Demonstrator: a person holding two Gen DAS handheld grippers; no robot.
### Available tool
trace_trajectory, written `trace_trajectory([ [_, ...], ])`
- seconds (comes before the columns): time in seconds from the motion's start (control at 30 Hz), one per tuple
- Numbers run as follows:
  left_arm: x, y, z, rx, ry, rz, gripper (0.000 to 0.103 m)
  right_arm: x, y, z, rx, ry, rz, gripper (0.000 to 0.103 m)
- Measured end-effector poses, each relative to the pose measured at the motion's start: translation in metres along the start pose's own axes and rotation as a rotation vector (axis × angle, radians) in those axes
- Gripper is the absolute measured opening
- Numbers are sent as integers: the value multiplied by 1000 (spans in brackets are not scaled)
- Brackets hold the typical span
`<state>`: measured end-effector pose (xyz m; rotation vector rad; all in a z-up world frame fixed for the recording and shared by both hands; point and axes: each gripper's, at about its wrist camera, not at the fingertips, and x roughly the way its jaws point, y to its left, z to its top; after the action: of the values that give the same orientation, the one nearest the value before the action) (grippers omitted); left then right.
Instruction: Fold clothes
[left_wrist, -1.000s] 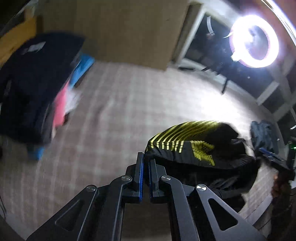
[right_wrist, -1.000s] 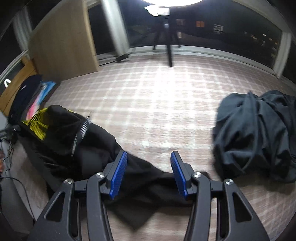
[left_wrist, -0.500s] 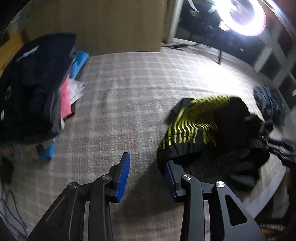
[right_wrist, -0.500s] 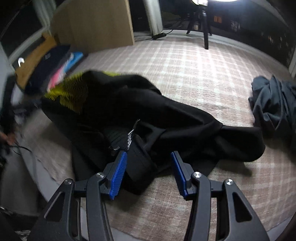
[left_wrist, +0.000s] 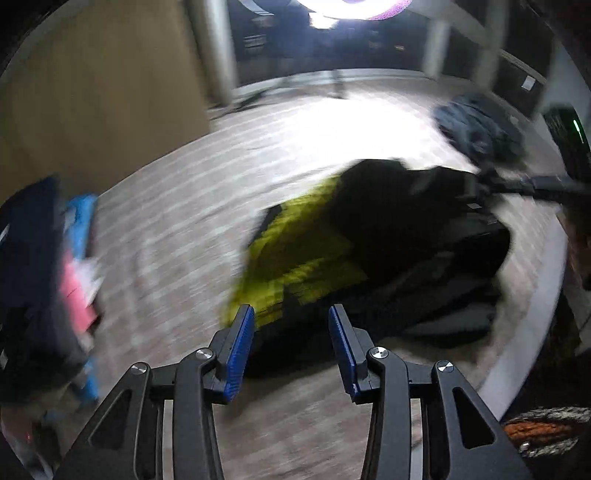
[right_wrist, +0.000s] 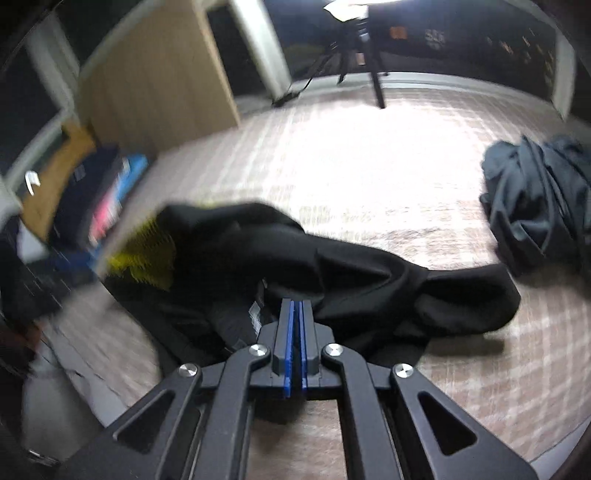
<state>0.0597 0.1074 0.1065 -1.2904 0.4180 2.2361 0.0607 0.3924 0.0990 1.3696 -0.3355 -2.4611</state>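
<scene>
Left wrist view: your left gripper (left_wrist: 291, 332) hangs over the near edge of the black jacket with yellow stripes (left_wrist: 369, 240), its blue-padded jaws apart with nothing between them. A second ago these jaws were pressed together at the jacket's striped part; half a second ago they had already parted, so the left side has let go. The jacket lies rumpled on the checked carpet (left_wrist: 177, 236), striped panel toward the stack of clothes (left_wrist: 33, 280) at the left, black body trailing to the right. This view is smeared by motion, so finer folds cannot be read.

Right wrist view: your right gripper (right_wrist: 294, 325) has done the reverse. Its jaws stood apart in both earlier views; now they are together at the jacket's (right_wrist: 332, 273) near edge, apparently clamped on black fabric, though the pinched cloth itself is hidden behind the pads. A crumpled dark grey garment (right_wrist: 543, 199) lies well apart at the right, and a tripod (right_wrist: 354, 44) stands at the far edge.

Judged from this, the grip has passed from left to right, and the jacket is neither flat nor folded: you probably need a second hold with the free left jaws before any clean fold.
</scene>
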Motion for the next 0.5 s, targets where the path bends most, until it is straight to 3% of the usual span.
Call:
trace_trajectory([
  [0.1, 9, -35, 14, 99, -12, -86, 40, -20, -7, 6, 71, -25, 64, 3],
  [0.2, 31, -66, 22, 221, 12, -101, 41, -32, 5, -3, 13, -23, 1, 6],
  [0.27, 45, -88, 27, 302, 28, -110, 41, -32, 12, -17, -24, 10, -28, 19],
  [0.33, 59, -109, 33, 383, 44, -120, 41, -29, 14, -34, -32, 35, -43, 47],
  [0.4, 73, -123, 37, 438, 62, -117, 41, -25, 10, -53, -25, 58, -50, 52],
  [0.5, 86, -119, 47, 408, 79, -129, 41, -3, 12, -71, -10, 97, -58, 52],
])
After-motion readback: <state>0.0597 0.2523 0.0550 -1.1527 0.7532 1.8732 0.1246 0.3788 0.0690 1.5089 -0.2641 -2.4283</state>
